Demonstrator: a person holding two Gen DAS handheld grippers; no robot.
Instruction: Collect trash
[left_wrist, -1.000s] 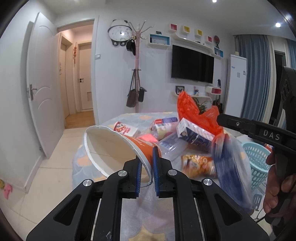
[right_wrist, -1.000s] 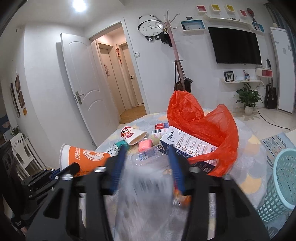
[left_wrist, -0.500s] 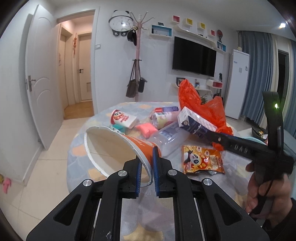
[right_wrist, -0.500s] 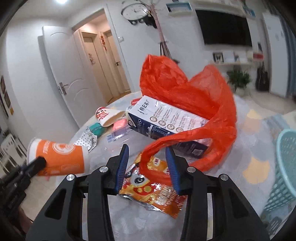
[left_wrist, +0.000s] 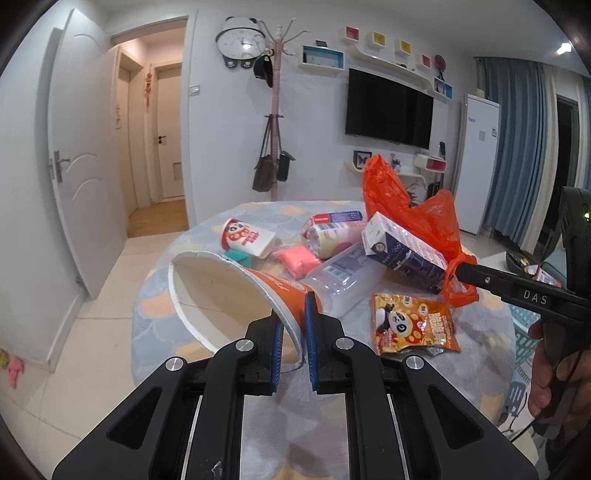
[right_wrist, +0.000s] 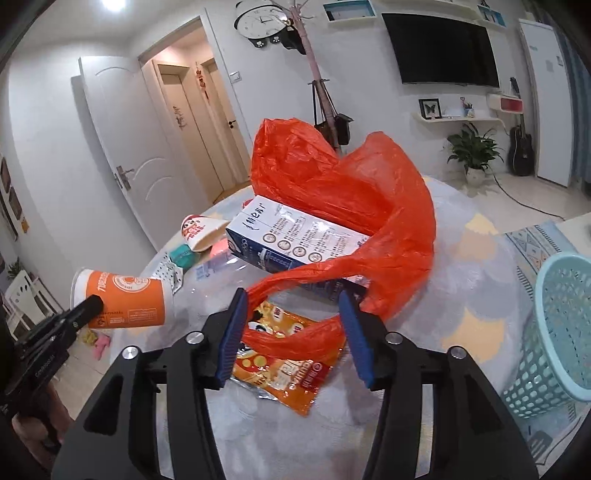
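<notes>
The left tool is clamped on the rim wall of an orange-and-white paper cup, one blue pad inside the mouth and one outside. The cup lies on its side in that grip, its long axis running away from the tool toward the left of the left wrist view, with the open mouth facing the camera and the closed base hidden behind its own wall. In the right wrist view the same cup shows side-on, held off the edge of the round tabletop, above the floor.

The right tool has its jaws opening, and a loop of a crumpled orange plastic bag lies between the pads without being pressed (the loop sags over the packet below). Under the tool lies a flat orange snack packet with a panda print, its far end covered by the bag. A white-and-blue milk carton lies on its side, its right end tucked inside the bag's mouth and its left end pointing out toward the cup.

A clear plastic bottle lies behind the cup, partly hidden by it. A pale blue mesh basket stands at the right, cut off by the frame.
</notes>
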